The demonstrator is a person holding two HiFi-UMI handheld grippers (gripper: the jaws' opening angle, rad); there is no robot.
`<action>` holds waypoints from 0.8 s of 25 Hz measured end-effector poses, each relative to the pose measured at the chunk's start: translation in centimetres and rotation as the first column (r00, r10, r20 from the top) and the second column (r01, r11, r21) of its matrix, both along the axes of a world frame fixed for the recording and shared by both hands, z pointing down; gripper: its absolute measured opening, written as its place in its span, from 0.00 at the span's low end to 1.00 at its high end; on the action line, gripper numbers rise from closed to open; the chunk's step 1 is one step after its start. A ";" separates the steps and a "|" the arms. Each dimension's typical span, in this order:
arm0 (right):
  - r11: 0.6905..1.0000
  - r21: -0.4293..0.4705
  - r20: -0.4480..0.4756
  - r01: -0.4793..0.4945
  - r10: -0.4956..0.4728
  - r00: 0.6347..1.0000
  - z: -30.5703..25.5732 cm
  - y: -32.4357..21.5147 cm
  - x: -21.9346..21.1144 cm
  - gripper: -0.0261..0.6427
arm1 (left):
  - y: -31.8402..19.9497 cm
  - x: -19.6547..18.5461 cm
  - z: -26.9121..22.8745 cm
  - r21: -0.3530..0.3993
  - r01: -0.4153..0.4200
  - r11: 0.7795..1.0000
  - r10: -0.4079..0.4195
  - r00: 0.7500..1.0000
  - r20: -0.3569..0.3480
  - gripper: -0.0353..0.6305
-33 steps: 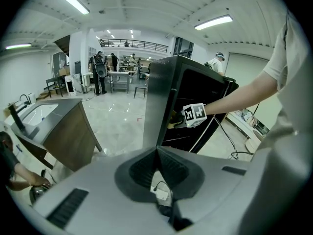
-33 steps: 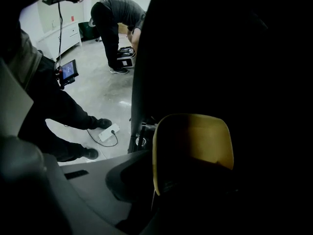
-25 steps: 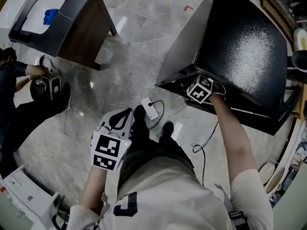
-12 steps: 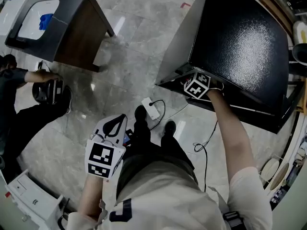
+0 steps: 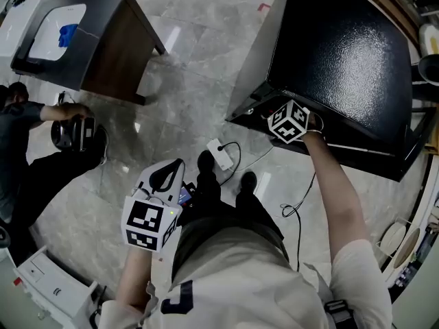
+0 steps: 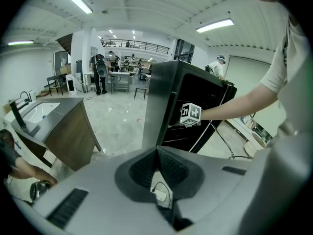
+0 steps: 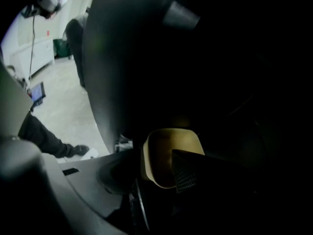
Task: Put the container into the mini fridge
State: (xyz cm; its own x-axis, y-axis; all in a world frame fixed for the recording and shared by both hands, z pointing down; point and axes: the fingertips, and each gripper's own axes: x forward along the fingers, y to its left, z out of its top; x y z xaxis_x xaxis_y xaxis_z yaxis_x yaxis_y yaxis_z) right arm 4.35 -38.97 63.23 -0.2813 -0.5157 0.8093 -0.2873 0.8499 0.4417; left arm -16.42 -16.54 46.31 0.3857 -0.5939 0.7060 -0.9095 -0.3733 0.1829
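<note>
The right gripper (image 7: 159, 173) has its jaws opening. One wall of a pale yellow, rounded-square plastic container (image 7: 168, 153) stands between them, and the ribbed pad (image 7: 186, 176) of one jaw reaches into its hollow. The container sits at the lower middle of the right gripper view, inside the dark interior of the black mini fridge (image 7: 220, 72). What it rests on is too dark to make out. At the left edge of that view is a strip of pale floor (image 7: 63, 97).

In the head view the right gripper (image 5: 288, 120) is at the upper right of centre, its marker cube tucked just under the front edge of the mini fridge (image 5: 343, 53), whose pebbled black top fills the upper right. The person's bare forearm (image 5: 329, 177) runs down from it.

The left gripper (image 6: 156, 153) has its jaws pressed together with nothing between them. In the head view the left gripper (image 5: 164, 180) hangs at the lower left of centre, well apart from the fridge.

Between the two, on the grey marble floor, lie a white power strip (image 5: 219, 155) and a thin black cable (image 5: 291, 208), just beyond the person's black shoes (image 5: 206, 164). At the upper left stands a dark wooden table (image 5: 103, 40) with a white basin (image 5: 51, 36) holding a small blue object (image 5: 66, 34). Another person in dark clothes (image 5: 17, 125) crouches at the left edge.
</note>
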 end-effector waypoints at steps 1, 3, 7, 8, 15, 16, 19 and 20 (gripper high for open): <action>1.000 0.008 0.030 -0.012 0.012 0.999 -0.8 0.3 -0.2 0.32 | -0.2 -0.1 -0.2 0.007 0.002 1.000 -0.002 1.000 0.001 0.13; 0.999 0.023 0.091 -0.025 0.023 0.996 -2.4 1.0 -0.7 0.32 | -0.7 -0.2 -0.6 0.023 0.005 1.000 -0.005 1.000 0.002 0.13; 0.995 -0.014 0.267 -0.094 0.095 0.959 -5.4 3.2 -1.8 0.32 | -1.1 -0.2 -1.5 0.040 0.009 0.999 -0.010 1.000 0.013 0.13; 0.993 -0.028 0.307 -0.113 0.116 0.945 -6.2 3.6 -1.9 0.32 | -1.3 -0.2 -1.7 0.046 0.009 0.999 -0.010 1.000 0.015 0.13; 0.989 -0.087 0.454 -0.117 0.144 0.879 -10.2 7.0 -1.9 0.32 | -1.5 0.6 -3.5 0.105 0.011 0.994 -0.013 1.000 0.026 0.13; 0.987 -0.102 0.476 -0.124 0.158 0.865 -10.8 7.6 -2.0 0.32 | -1.4 0.6 -3.7 0.105 0.008 0.994 -0.011 1.000 0.025 0.13; 0.977 -0.177 0.551 -0.119 0.199 0.810 -12.8 9.5 -2.6 0.32 | -1.1 0.9 -3.8 0.100 -0.003 0.995 0.000 1.000 0.028 0.13; 0.974 -0.191 0.579 -0.121 0.212 0.788 -13.6 9.9 -2.7 0.32 | -1.1 1.2 -4.0 0.106 -0.009 0.994 0.006 1.000 0.030 0.13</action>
State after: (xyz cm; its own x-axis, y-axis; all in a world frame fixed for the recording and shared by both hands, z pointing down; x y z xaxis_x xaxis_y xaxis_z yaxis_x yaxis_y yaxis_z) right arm 1.62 -29.07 49.65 -0.6479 -0.4966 0.5776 -0.5961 0.8026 0.0215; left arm -15.21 -17.68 42.32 0.3701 -0.6633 0.6504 -0.9111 -0.3959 0.1147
